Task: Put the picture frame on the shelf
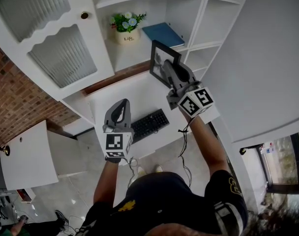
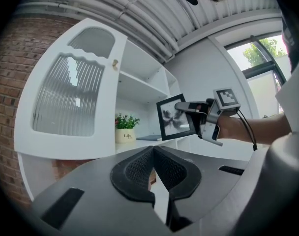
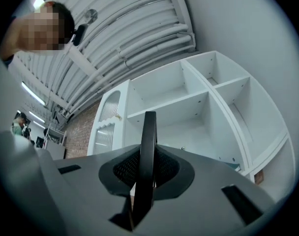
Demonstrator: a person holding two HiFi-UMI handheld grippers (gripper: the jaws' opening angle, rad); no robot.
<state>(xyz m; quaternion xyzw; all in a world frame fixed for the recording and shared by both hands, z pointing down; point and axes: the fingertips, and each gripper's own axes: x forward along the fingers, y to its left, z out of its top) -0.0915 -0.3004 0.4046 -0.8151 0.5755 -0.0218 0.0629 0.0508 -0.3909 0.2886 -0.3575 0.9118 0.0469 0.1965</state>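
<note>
A white surface (image 1: 139, 90) with a keyboard (image 1: 148, 125) stands against a white shelf (image 1: 121, 55), with a brick wall (image 1: 12, 102) to the left. A cupboard door (image 1: 56, 38) with ribbed glass stands open. A potted plant (image 1: 127, 27) and a blue book (image 1: 163, 34) sit on the shelf. The right claw (image 3: 147, 168) is clenched on the picture frame (image 3: 149, 132), holding it upright in the air before the shelf. The left claw (image 2: 153, 168) is closed and empty.

2 grippers (image 1: 122, 103) (image 1: 165, 67) | 1 picture frame (image 1: 159, 54) | 1 keyboard (image 1: 149, 125) | 1 potted plant (image 1: 127, 28) | 1 book (image 1: 163, 34)
</note>
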